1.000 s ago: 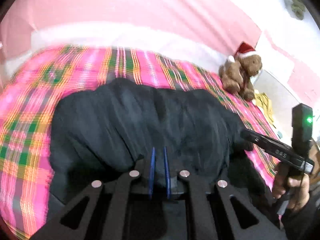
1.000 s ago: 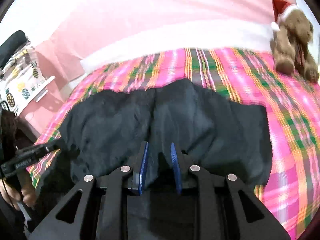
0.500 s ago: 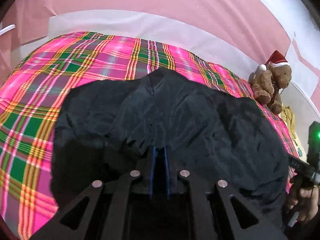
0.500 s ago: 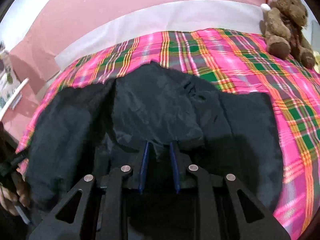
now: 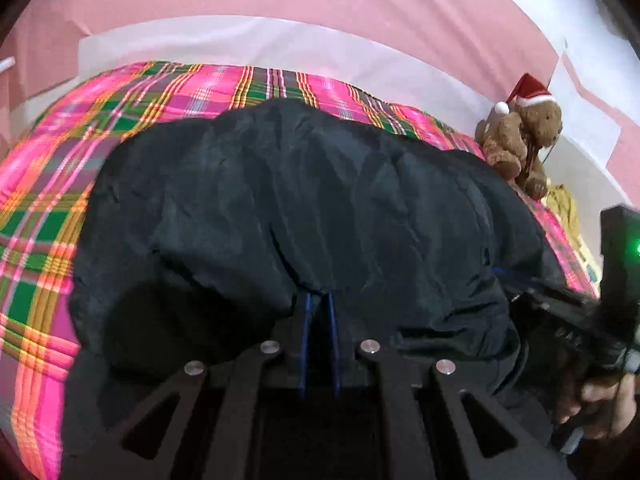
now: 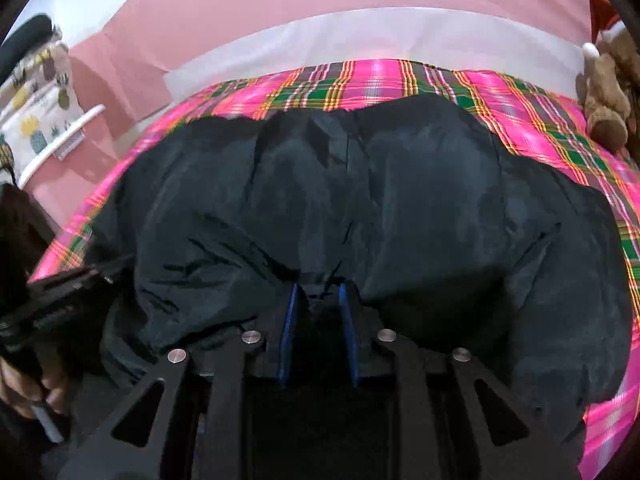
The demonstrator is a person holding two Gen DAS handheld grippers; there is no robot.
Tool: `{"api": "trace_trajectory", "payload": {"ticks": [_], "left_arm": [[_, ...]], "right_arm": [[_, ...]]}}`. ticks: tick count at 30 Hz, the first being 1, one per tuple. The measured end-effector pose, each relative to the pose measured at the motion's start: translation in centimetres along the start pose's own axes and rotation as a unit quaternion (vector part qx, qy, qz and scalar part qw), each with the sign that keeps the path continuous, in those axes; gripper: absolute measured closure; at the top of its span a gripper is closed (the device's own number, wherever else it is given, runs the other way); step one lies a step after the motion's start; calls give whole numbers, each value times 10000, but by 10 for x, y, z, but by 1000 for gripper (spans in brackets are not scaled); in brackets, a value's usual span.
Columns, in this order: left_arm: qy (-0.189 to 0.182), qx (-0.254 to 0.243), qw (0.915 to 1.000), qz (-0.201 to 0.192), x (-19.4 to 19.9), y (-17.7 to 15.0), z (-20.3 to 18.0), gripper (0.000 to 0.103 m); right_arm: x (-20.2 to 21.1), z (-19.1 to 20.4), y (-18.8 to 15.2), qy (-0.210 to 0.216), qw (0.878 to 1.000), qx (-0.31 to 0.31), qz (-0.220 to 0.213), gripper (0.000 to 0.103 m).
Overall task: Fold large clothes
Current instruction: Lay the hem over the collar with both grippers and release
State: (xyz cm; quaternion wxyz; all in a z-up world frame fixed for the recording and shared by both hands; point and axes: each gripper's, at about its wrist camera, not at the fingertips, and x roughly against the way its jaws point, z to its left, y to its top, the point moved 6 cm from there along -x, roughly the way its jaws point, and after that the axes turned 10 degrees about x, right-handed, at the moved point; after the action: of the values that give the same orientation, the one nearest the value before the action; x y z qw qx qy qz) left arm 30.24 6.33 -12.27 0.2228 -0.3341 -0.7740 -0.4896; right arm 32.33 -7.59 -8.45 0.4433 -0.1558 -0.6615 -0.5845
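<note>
- Gripping the near hem of a black jacket [image 5: 320, 208], the left gripper [image 5: 319, 300] is seen with its blue pads [image 5: 306, 320] drawn close together and dark cloth pinched between them.
- A fold of the same jacket [image 6: 360, 200] is clamped by the right gripper [image 6: 319, 292], its blue pads [image 6: 289, 320] set a little wider apart, with bunched fabric caught in the gap.
- In the left wrist view the right gripper [image 5: 520, 300] is seen at the far right edge, a green light lit on its black body and its handle wrapped by a hand [image 5: 608, 400]; its tips are buried in the cloth.
- In the right wrist view the left gripper [image 6: 112, 264] is seen at the left edge, its fingers reaching into the jacket's side, with a hand [image 6: 28, 384] closed around its handle below.
- The jacket is shown raised at its near edge and draped in puffy ridges, with its far part lying on a pink, green and yellow plaid bedspread [image 5: 52, 184].
- The bedspread [image 6: 540, 120] is left uncovered to both sides of the jacket and beyond it.
- A brown teddy bear [image 5: 520, 140] in a red Santa hat is seated at the bed's far right corner, just beside the jacket's far edge; the bear [image 6: 608, 92] is partly cut off in the right wrist view.
- A white band and a pink wall [image 5: 320, 8] are seen behind the bed.
- A pineapple-print cloth [image 6: 36, 112] is visible at far left.
</note>
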Motion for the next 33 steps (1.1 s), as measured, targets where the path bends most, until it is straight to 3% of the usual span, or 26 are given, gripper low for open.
{"api": "trace_trajectory", "payload": {"ticks": [5,8,12,14,17,21,28,31,33], "left_arm": [[8,62,10000,43,-5,2,0,93],[96,31,9999,135,10,4,-5,93],[-405,-274,9988,-17,46,-3,-28,93],[-481,-458,9976,219,38,-15,-38,93],[-210,-512,9965,621,3,-35,-36,93],[-359,-130,9974,603,-13,-32,-27,93],[-208,-127,9980,577,-18,-35,-33,93],[-177,-164,9973,698,-1,-31,-36,93],[-310,-171,9974,631,19,-24,-38,93]], "right_arm": [[-8,-3,1,-52,10000,-42,-1,82],[11,-4,4,-44,9999,-143,-25,82],[51,9,4,180,9992,-26,-346,80],[40,14,-7,151,9998,108,-113,80],[10,2,-25,84,9996,-77,250,81],[-1,-6,-29,123,9995,-219,170,82],[-8,-4,-30,-57,9998,-124,141,82],[14,-2,-28,70,9996,-253,144,81],[46,1,-17,115,9994,-250,-224,80]]}}
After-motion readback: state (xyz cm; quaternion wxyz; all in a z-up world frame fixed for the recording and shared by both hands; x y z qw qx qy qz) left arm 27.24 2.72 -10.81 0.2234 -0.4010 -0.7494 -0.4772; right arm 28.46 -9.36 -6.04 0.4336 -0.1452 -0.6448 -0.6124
